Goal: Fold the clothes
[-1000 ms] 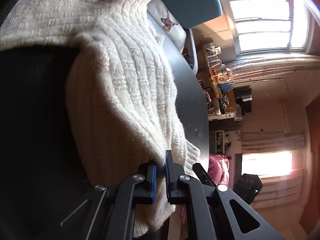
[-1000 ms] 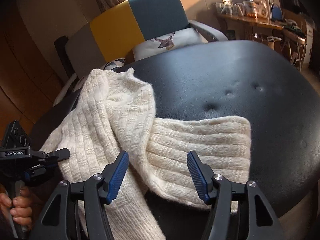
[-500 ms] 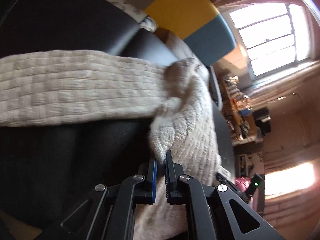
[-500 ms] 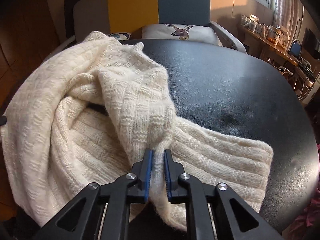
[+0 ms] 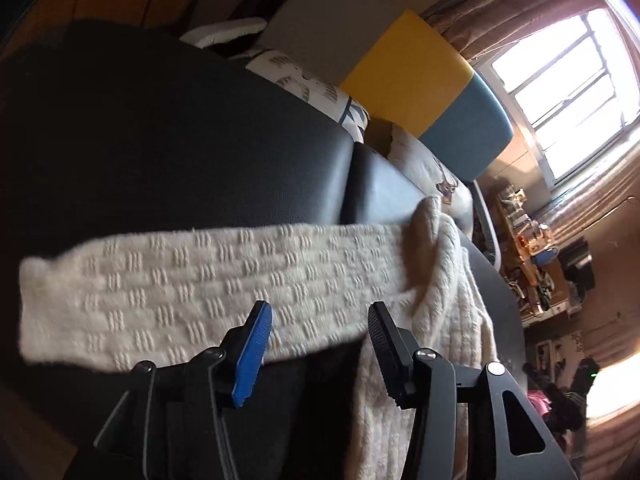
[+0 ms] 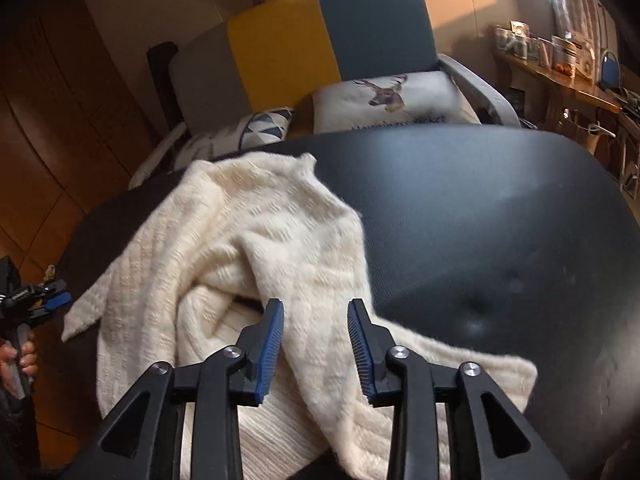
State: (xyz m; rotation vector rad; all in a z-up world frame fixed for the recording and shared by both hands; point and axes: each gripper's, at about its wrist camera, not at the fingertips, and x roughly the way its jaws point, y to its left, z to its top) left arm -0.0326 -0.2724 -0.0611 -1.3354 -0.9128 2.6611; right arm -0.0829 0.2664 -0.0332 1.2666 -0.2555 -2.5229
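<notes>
A cream knitted sweater [image 6: 256,248] lies bunched on a black leather surface [image 6: 500,208]. One sleeve [image 5: 192,284] stretches flat to the left in the left wrist view, the rest heaped at right [image 5: 448,292]. My left gripper [image 5: 320,320] is open just above the sleeve's near edge, with nothing between its fingers. My right gripper [image 6: 316,320] is open too, its blue pads [image 6: 272,344] on either side of a fold of the sweater without pinching it. The left gripper [image 6: 40,300] and a hand [image 6: 20,360] show at the far left of the right wrist view.
A grey, yellow and blue armchair [image 6: 320,40] stands behind the black surface, with a deer-print cushion [image 6: 392,96] and a triangle-print cushion [image 6: 260,128]. A cluttered wooden shelf [image 6: 560,64] runs along the right wall under bright windows [image 5: 560,64]. Wood panelling [image 6: 48,120] lies to the left.
Both grippers were shut on the sweater half a second ago and have opened, letting it go. The sleeve now lies stretched out flat to the left.
</notes>
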